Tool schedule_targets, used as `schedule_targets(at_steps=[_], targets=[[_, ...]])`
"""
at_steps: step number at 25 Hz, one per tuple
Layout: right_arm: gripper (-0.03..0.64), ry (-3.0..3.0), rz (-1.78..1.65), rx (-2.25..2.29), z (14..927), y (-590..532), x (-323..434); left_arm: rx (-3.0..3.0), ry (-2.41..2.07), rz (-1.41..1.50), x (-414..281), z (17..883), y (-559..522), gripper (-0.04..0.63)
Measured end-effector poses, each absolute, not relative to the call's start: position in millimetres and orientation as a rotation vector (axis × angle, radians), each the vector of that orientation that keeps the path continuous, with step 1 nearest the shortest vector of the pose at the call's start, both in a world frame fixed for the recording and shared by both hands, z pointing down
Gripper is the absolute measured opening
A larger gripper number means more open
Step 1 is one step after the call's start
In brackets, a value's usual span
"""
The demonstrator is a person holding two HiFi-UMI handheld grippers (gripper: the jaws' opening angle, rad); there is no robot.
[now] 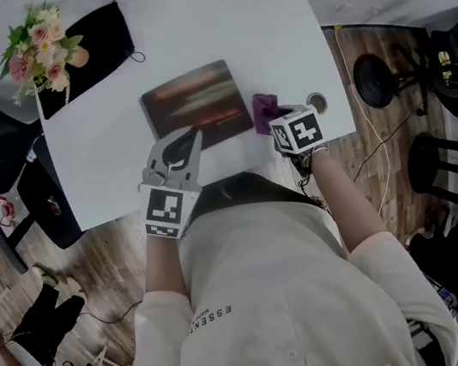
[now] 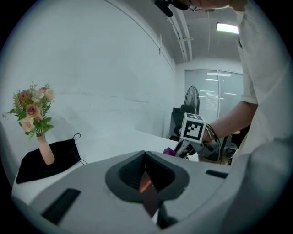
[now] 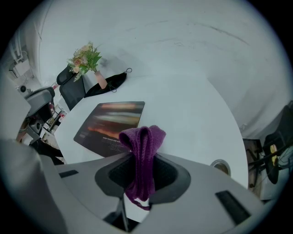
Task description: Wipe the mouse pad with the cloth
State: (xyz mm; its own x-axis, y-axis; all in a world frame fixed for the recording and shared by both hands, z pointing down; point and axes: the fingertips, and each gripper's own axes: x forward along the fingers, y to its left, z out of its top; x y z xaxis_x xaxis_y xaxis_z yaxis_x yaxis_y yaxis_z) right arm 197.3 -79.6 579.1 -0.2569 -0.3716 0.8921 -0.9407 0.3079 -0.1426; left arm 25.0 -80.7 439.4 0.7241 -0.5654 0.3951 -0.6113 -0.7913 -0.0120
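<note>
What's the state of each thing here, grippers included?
left gripper: shut on the mouse pad's near edge.
right gripper: shut on the cloth.
mouse pad: lying flat on the table, not yet touched by the cloth.
cloth: bunched, held just right of the pad.
vase: upright on the black fabric, flowers in it.
black fabric: spread flat at the table's far left.

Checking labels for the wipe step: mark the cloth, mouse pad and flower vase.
cloth [image 3: 143, 137], right gripper view, on its folded top loop.
mouse pad [image 1: 197, 103], head view, centre of its printed face.
flower vase [image 2: 45, 153], left gripper view, pink vase body.
</note>
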Motion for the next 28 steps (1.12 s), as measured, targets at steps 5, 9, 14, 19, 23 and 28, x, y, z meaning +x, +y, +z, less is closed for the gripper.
schedule_targets(at_steps=[5,9,14,19,23,28], targets=[[0.101,-1.890,0.866,1.210,550,-96,182,2.816,-1.014,0.574,11,426,-86,0.002],[0.101,-2.014,0.777,1.230,514,-116,159,2.833,-1.071,0.562,-2,409,-92,0.002],[0.100,-2.182,0.635,1.245,465,-135,127,2.841,-1.180,0.548,-26,386,-101,0.002],[0.100,-2.338,0.455,1.263,412,-150,98,2.820,-1.321,0.516,-56,362,-108,0.002],[0.098,-2.449,0.321,1.289,375,-159,80,2.811,-1.418,0.492,-78,342,-115,0.002],[0.097,-2.552,0.222,1.320,341,-162,68,2.805,-1.506,0.459,-95,319,-118,0.002]])
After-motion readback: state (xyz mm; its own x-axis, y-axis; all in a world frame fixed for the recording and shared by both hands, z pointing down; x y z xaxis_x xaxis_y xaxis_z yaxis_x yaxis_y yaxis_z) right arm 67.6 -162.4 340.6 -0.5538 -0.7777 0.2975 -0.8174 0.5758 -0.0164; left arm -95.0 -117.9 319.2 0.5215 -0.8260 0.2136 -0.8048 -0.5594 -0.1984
